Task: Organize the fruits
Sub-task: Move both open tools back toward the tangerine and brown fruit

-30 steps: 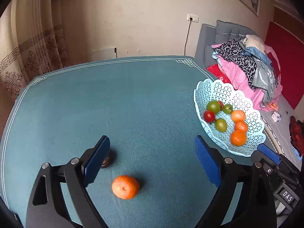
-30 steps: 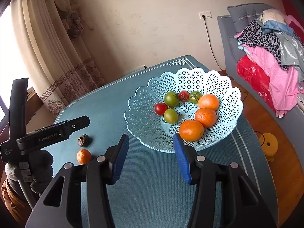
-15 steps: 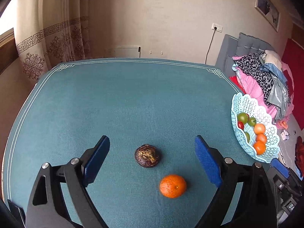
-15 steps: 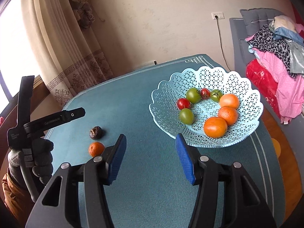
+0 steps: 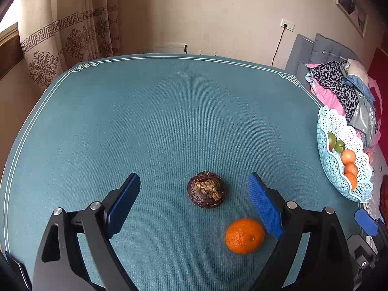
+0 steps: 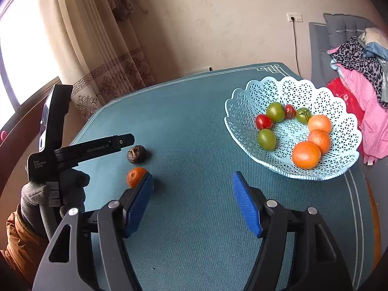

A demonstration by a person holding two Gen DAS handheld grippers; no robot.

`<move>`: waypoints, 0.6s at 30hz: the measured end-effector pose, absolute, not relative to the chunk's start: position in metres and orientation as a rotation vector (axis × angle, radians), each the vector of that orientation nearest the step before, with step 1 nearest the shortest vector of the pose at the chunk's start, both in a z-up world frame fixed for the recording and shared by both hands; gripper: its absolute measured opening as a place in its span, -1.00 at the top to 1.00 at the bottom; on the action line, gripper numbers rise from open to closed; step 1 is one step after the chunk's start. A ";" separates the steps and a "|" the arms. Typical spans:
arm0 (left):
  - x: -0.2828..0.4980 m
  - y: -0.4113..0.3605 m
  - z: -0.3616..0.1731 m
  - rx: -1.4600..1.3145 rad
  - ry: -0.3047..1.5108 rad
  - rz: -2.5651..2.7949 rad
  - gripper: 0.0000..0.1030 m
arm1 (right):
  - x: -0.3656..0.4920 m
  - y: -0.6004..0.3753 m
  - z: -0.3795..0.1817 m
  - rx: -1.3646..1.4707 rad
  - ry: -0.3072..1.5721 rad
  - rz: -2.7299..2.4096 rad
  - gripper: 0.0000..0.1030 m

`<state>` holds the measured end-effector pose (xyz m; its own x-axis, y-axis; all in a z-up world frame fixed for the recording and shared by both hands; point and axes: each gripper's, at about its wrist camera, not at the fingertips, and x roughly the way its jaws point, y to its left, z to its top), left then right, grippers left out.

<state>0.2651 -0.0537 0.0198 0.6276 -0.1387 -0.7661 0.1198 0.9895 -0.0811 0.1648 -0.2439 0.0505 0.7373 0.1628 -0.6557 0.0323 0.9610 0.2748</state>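
Observation:
A dark brown wrinkled fruit (image 5: 206, 190) lies on the teal tablecloth (image 5: 157, 121), just ahead of my open left gripper (image 5: 194, 186) and between its fingers. A loose orange (image 5: 245, 235) lies beside the right finger. In the right wrist view the brown fruit (image 6: 136, 154) and the orange (image 6: 135, 176) lie at the left, next to the left gripper (image 6: 121, 143). My right gripper (image 6: 192, 189) is open and empty above the cloth. The light blue lattice basket (image 6: 339, 101) holds oranges and red and green tomatoes; it also shows in the left wrist view (image 5: 327, 131).
The table's edges curve away at left and far side. A curtain (image 6: 97, 55) hangs behind the table's left corner. A sofa piled with clothes (image 6: 359, 55) stands right of the table.
My left gripper has swung left, away from the basket, and closed in on the brown fruit, now centred between its fingers. The right gripper has drawn back from the basket and turned left.

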 end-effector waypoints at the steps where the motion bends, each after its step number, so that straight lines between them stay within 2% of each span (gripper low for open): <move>1: 0.266 -0.055 0.017 -0.019 0.884 -0.150 -0.77 | 0.165 -0.242 0.049 0.273 0.747 0.076 -0.31; 11: 0.269 -0.066 0.002 -0.001 0.901 -0.161 -0.72 | 0.170 -0.231 0.040 0.260 0.788 0.093 -0.31; 18: 0.273 -0.067 -0.007 -0.009 0.930 -0.170 -0.39 | 0.173 -0.224 0.037 0.247 0.806 0.102 -0.31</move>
